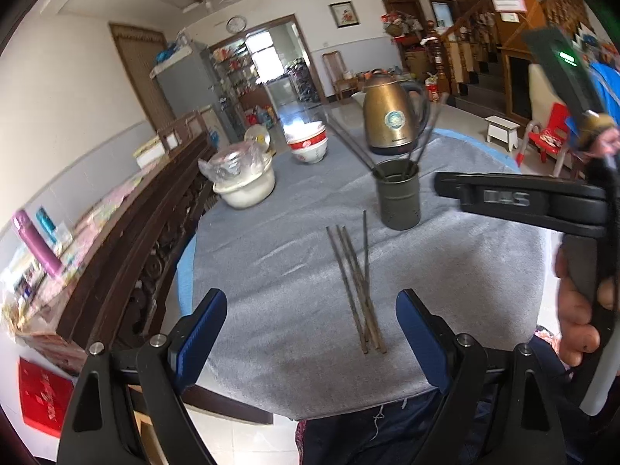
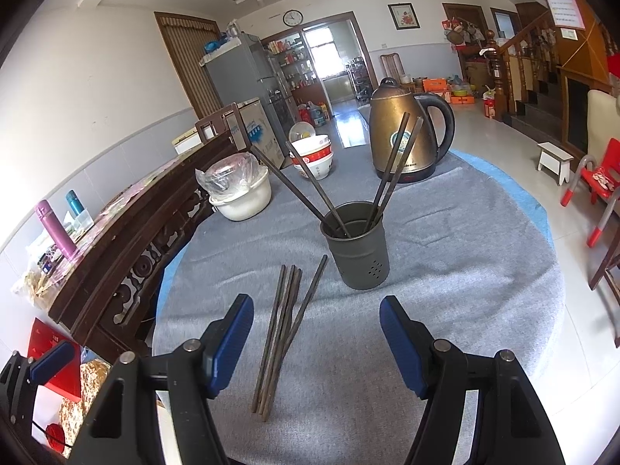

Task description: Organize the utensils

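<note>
Left tool and right tool: both spread, empty, poised above loose chopsticks lying bundled on worktop, near edge, likely staged for pickup. Holder just behind, w/ four sticks leaning inside, so approx. half sorted. Grey cloth cover; kettle, bowls at rear. Domestic room, tiled floor, stairs at right.
</note>
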Demonstrator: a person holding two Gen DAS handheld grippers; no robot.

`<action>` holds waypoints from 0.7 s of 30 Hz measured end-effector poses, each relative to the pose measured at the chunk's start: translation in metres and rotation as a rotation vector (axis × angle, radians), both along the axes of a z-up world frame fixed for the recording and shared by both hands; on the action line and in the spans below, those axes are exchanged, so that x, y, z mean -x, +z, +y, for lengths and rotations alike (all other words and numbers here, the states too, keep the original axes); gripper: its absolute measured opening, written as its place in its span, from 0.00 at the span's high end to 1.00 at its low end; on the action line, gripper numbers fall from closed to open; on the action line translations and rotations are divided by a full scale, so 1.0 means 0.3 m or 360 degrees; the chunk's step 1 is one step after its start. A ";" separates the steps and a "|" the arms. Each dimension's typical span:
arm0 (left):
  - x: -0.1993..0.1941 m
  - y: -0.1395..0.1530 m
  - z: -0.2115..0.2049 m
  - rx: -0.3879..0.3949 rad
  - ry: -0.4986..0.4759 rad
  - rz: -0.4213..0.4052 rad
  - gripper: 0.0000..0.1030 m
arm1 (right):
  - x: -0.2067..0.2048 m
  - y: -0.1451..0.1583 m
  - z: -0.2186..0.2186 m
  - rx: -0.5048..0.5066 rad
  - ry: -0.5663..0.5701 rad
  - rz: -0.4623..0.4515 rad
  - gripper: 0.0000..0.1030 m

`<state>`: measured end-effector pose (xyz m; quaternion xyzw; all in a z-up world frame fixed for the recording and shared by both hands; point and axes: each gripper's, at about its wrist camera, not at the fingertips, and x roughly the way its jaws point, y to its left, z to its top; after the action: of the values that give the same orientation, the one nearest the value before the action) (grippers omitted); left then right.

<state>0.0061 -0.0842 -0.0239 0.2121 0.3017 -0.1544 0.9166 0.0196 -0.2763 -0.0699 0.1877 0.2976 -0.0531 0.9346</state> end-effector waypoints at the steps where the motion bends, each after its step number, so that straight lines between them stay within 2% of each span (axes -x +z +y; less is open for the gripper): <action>1: -0.030 -0.003 0.022 0.0023 0.0035 0.0034 0.13 | -0.003 -0.005 -0.004 -0.0016 0.0004 0.0003 0.31; 5: -0.142 -0.042 0.098 0.0082 0.0164 0.0175 0.13 | -0.027 -0.041 -0.016 -0.0098 0.0027 0.0042 0.31; 8: -0.220 -0.080 0.154 0.0130 0.0247 0.0280 0.13 | -0.059 -0.082 -0.011 -0.0152 0.0063 0.0106 0.46; 10: -0.260 -0.105 0.182 0.0169 0.0283 0.0341 0.14 | -0.079 -0.114 -0.004 -0.0190 0.0090 0.0150 0.61; 15: -0.329 -0.166 0.217 0.0276 0.0349 0.0472 0.13 | -0.121 -0.186 0.009 -0.0211 0.0110 0.0246 0.62; 21: -0.388 -0.261 0.207 0.0289 0.0357 0.0604 0.16 | -0.176 -0.245 0.008 -0.0231 0.0107 0.0313 0.62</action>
<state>0.1226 -0.0220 -0.1023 0.0612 0.4753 -0.1152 0.8701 0.0723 -0.2739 -0.1434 0.2386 0.3970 -0.0183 0.8861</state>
